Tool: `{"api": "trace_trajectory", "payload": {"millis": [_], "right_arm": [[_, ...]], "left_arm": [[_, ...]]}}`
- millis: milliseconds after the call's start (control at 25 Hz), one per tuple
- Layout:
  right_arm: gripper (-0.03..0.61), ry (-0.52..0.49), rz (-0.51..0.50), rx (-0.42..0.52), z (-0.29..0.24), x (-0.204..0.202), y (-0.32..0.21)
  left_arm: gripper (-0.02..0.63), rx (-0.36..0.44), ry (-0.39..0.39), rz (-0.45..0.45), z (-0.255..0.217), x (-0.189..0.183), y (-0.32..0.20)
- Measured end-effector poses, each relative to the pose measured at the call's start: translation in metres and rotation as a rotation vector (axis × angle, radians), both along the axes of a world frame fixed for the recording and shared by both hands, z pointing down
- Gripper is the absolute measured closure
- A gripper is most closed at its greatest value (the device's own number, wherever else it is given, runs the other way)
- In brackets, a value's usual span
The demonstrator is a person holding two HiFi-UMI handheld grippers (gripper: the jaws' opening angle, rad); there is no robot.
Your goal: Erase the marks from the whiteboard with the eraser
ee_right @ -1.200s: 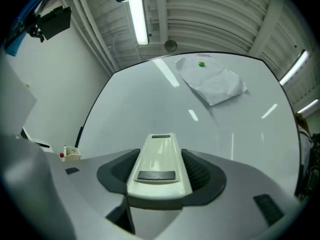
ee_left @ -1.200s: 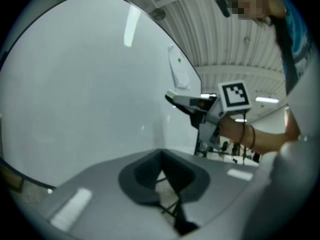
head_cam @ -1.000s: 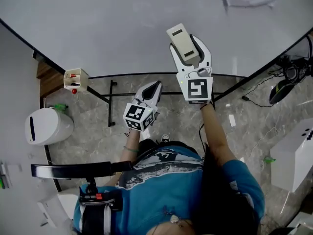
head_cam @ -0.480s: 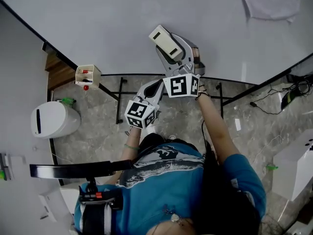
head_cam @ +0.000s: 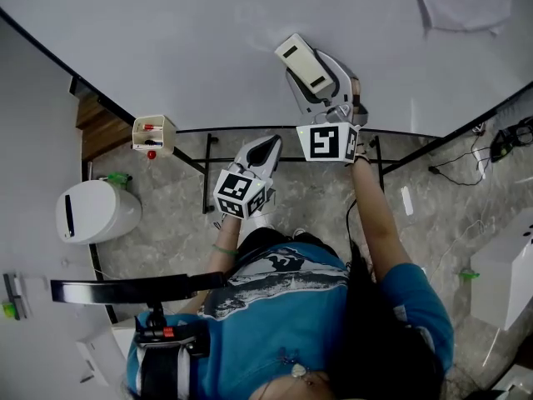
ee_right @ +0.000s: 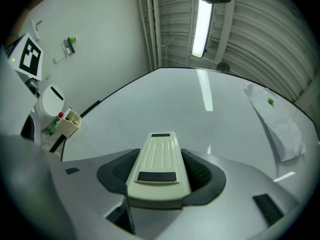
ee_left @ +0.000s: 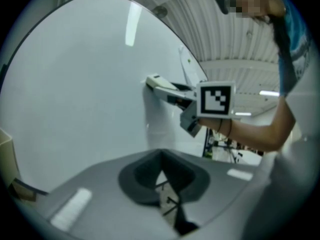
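Status: the right gripper [head_cam: 320, 80] was clamped on the eraser [head_cam: 301, 62], jaws closed down to the eraser's width on both long sides. The eraser's face looked pressed to the whiteboard [head_cam: 191, 40], in its lower middle, above the bottom edge. The left gripper [head_cam: 260, 152] hung low by that edge, jaws together, nothing in them.

Progress: we could spot no marks on the board in any view. The surface read as plain grey-white apart from light glare, so the wiping looked done or nearly done. We couldn't rule out faint traces under the eraser or off-frame. A sheet of paper [head_cam: 463, 2] sat on the board at upper right, and a marker box [head_cam: 153, 132] hung at the lower left corner.

Versus earlier: the eraser swung left toward the marker box, then came partway back right. The left gripper barely moved.
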State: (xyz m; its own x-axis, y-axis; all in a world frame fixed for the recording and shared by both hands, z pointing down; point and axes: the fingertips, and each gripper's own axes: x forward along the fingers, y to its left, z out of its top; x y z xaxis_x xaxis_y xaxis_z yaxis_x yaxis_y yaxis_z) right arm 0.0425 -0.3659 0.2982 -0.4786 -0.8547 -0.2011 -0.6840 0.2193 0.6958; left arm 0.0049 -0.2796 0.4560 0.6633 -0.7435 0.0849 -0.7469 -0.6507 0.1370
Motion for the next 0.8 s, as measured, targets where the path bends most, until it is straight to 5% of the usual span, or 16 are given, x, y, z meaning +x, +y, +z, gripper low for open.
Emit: {"api": "trace_trajectory", "payload": {"millis": [320,560,800], "right_arm": [[0.316,-0.221,0.094,0.086,-0.074,0.102,-0.002],[0.316,-0.279,0.193,0.126,-0.098,0.177,-0.007],[0.316,-0.331,0.211,0.126,-0.100,0.195,-0.012]], "left_arm": [[0.610,-0.004,-0.005,0.048,0.002,0.013,0.006],[0.610,0.000,-0.001,0.070,-0.002,0.023,0.011],[0.610,-0.002,0.001,0.054,0.000,0.018,0.009]]}}
